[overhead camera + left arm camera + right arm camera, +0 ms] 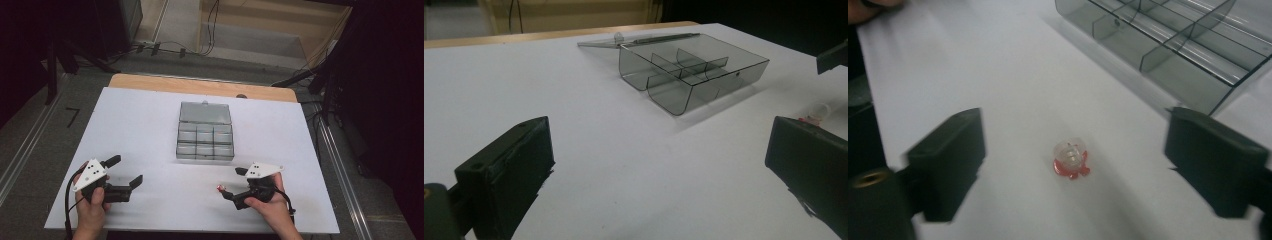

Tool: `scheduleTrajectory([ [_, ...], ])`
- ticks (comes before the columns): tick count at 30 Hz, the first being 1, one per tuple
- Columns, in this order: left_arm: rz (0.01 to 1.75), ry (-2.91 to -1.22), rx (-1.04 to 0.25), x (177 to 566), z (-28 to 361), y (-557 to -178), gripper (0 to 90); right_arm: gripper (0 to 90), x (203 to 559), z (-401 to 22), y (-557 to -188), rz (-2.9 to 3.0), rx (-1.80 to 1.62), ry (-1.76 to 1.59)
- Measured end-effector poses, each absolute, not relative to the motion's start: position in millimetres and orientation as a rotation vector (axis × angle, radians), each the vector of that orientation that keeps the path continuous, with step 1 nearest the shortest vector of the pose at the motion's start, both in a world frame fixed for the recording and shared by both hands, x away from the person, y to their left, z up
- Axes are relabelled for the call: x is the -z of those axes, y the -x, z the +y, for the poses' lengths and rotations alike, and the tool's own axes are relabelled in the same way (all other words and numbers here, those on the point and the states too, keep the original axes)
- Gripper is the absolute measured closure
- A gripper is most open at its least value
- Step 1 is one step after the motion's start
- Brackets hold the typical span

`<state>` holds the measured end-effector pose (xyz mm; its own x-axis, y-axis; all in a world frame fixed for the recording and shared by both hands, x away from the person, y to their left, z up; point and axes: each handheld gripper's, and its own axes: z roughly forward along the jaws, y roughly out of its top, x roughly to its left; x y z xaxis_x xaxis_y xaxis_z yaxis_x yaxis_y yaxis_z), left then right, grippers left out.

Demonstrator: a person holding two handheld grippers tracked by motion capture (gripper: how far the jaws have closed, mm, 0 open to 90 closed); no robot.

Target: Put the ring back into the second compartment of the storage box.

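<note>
A small clear piece with a red base (1071, 160) lies on the white table top (150, 130), also seen as a red speck (219, 188) near the front. My right gripper (1082, 145) is open, one jaw on either side of the piece and neither touching it; from above, the right gripper (231, 182) sits at the front right. A clear grey compartment box (205, 142) stands mid-table with its lid (205, 112) folded back flat. At the front left, my left gripper (126, 170) is open and holds nothing, pointing towards the box (694, 70).
The box (1173, 45) has several empty compartments. A wooden edge (200, 86) runs along the table's far side. Cables (165, 49) lie on the floor beyond. Dark stands (350, 75) flank the table at right and left.
</note>
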<state>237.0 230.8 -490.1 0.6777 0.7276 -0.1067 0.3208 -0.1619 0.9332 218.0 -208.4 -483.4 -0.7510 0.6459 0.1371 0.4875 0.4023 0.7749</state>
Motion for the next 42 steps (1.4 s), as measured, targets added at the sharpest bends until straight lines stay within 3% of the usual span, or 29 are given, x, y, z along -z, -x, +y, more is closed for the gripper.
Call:
scheduleTrajectory([
  [7, 0.841, -1.760, -0.439, 491.7, 230.7, -238.1, 0.0, 39.9, 487.6, -204.2, -218.4, 2.490, -1.267, -1.035],
  [16, 0.846, -1.759, -0.427, 492.3, 230.7, -238.7, 0.0, 57.9, 494.2, -203.0, -219.5, 2.513, -1.230, -1.074],
  [28, 0.841, -1.760, -0.427, 492.9, 229.8, -239.1, 0.0, 53.5, 501.8, -192.5, -220.0, 2.517, -1.180, -1.101],
  [42, 0.836, -1.765, -0.425, 493.0, 229.7, -239.2, 0.0, 61.4, 515.8, -185.0, -221.9, 2.520, -1.112, -1.075],
])
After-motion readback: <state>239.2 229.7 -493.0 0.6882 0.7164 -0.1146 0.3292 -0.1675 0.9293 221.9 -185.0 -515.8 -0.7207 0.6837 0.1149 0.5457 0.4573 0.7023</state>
